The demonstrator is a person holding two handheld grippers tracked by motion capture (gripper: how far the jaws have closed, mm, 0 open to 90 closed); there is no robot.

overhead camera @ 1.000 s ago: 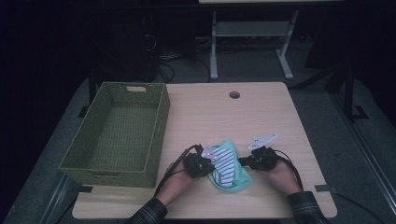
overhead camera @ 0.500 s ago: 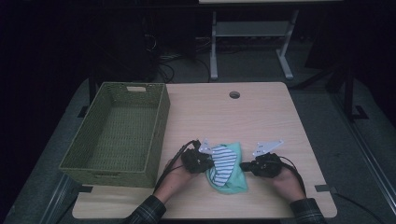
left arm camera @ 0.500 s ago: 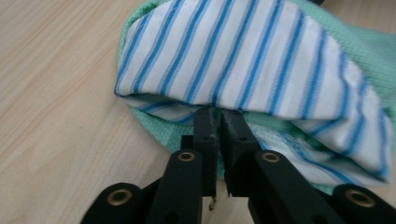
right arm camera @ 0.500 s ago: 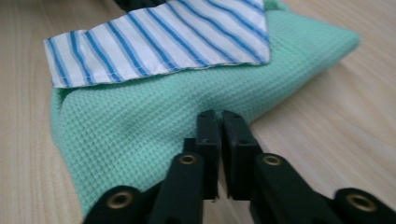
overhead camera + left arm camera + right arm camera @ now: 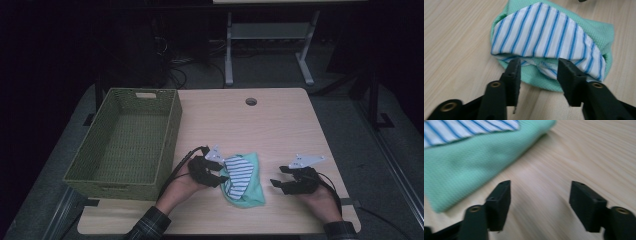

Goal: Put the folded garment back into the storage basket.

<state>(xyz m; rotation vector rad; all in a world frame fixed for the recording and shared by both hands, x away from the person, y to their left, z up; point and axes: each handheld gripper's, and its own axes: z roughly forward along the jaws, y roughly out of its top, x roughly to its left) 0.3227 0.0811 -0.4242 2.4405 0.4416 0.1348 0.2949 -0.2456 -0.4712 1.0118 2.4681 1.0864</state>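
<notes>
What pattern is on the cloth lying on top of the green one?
The top cloth has blue stripes on white, clearest in the left gripper view.

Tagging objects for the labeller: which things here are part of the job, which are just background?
In play:
- folded cloth, green with a blue-striped piece on top
- left gripper, right gripper, both open
- wicker basket, probably its destination

Background:
- table
- metal stand behind

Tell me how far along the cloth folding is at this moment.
Done: the mint-green knit cloth with the blue-striped white panel lies folded into a compact bundle on the light wooden table. In hand: nothing; the left gripper and right gripper have just been opening, jaws empty, the right one off the cloth. Left: probably moving the bundle into the empty green woven basket.
</notes>
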